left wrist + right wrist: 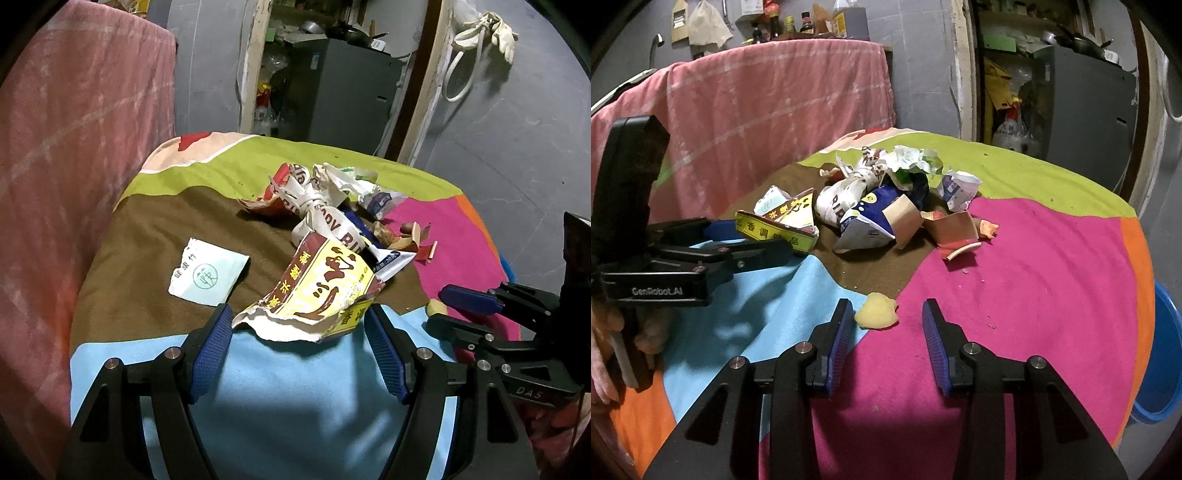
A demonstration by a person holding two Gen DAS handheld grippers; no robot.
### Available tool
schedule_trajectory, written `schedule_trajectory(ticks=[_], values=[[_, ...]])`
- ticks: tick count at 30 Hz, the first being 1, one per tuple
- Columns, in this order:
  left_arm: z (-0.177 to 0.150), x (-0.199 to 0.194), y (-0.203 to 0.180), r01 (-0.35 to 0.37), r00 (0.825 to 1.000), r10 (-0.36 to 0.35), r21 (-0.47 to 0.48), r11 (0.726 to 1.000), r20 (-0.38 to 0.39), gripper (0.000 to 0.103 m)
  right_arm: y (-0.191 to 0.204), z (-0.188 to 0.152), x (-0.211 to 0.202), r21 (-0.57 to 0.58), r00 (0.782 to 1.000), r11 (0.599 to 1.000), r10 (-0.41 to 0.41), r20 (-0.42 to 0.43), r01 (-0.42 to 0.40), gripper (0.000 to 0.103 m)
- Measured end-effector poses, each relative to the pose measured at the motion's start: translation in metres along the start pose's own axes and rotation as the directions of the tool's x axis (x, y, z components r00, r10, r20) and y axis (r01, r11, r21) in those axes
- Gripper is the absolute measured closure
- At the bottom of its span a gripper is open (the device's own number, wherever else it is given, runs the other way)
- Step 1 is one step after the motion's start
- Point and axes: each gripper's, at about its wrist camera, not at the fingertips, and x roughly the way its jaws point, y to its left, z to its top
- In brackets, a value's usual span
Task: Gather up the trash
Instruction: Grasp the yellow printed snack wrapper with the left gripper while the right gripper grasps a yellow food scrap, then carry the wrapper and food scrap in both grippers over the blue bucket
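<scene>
We see our left gripper (299,319) spread around a crinkled yellow wrapper (325,288); right gripper (884,317) apart, waxy peel (876,311) at twelve o'clock.

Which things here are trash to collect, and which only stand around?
Trash: torn yellow-and-red paper packet, pale blue paper sachet, crumpled white printed wrapper, blue-and-white bag, yellow peel scrap.

Not trash: pink checked cloth, blue plastic basin, grey cabinet.
</scene>
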Motion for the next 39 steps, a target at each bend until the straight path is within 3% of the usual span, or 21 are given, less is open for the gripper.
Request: schedule_trajectory(ticks=[9,12,20,25,29,34,39], values=[[-0.001,-0.008,-0.006,-0.016,1.000,0.014,0.062,0.998,0.026,0.032,0.003,0.001,0.004,-0.023,1.000,1.000,0.001,-0.016,-0.001,0.066],[-0.009,-0.015,-0.006,-0.009,1.000,0.007,0.078,0.997,0.031,0.032,0.005,0.001,0.004,-0.035,1.000,0.999,0.006,-0.015,-0.006,0.082],[-0.007,-0.006,-0.008,0.008,1.000,-0.009,0.095,0.995,0.007,0.030,-0.002,-0.004,-0.005,0.000,1.000,1.000,0.009,0.022,-0.009,0.082],[-0.001,0.010,-0.017,-0.027,0.999,0.031,0.158,0.987,-0.021,0.030,-0.006,-0.008,-0.010,0.021,0.999,1.000,0.013,0.032,-0.013,0.082],[-0.001,0.019,-0.016,-0.016,0.999,0.023,0.155,0.988,-0.045,0.030,-0.009,-0.010,-0.013,0.038,0.999,0.999,0.014,0.037,-0.015,0.082],[-0.001,0.017,-0.016,-0.028,0.999,0.034,0.150,0.988,-0.036,0.051,-0.012,-0.014,-0.016,0.048,0.999,0.999,0.011,0.045,-0.014,0.082],[-0.004,0.012,-0.018,-0.033,0.999,0.037,0.137,0.990,-0.032,0.056,-0.009,-0.018,-0.024,0.039,0.998,0.999,-0.003,0.066,0.001,0.082]])
